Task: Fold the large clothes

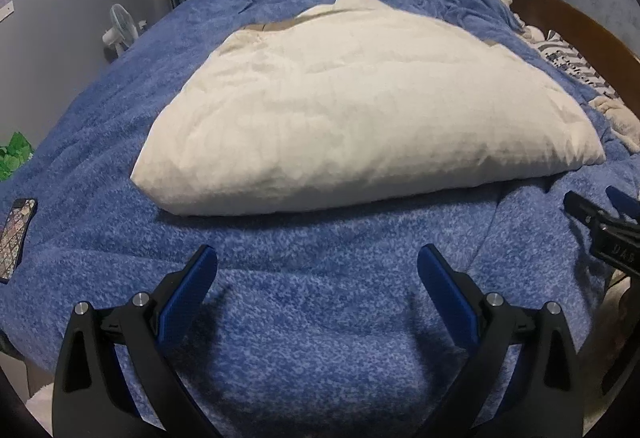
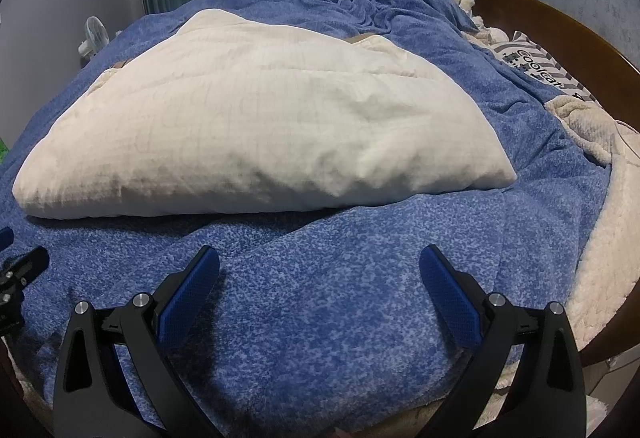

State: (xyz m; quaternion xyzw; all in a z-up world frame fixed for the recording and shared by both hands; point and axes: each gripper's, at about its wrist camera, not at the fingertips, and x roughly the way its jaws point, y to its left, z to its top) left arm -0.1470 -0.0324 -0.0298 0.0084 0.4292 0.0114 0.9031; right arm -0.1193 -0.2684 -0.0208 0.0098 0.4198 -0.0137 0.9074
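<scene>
Hovering both grippers over the blue blanket (image 1: pixel 320 318) at the bottom of each frame, nothing gripped. Left gripper (image 1: pixel 317 262) is spread wide, blue pads (image 1: pixel 188 294) well apart, only blanket between them. Right gripper (image 2: pixel 319 262) is the same: wide open, empty. Its tip is also poking in at the right edge of the left wrist view; the left one's tip is showing at the left edge of the right wrist view, so I'm holding them side by side.

The cream quilted garment (image 1: pixel 352 110) is lying in the centre of both frames, above the fingers, apart from them, resting flat on the blanket. It's looking puffy and already doubled over, with a rounded near edge and tan trim (image 1: pixel 276 25) peeking out at the upper part. Can't tell how many layers or where the sleeves are.

Judging the step: between folds, or near the end, lining up for the next grab. Next move is calling for reaching forward to the near edge, left gripper to the lower-left corner (image 1: pixel 140 174), right to the lower-right corner (image 2: pixel 508 178), pinching through thick padding, then lifting both together and carrying them toward the top of the frame. Bulk may spring back or slip.

Phone (image 1: pixel 16 238) is sitting at the left edge, fan (image 1: pixel 120 26) upper left, striped pillow (image 2: pixel 540 66) at right.
</scene>
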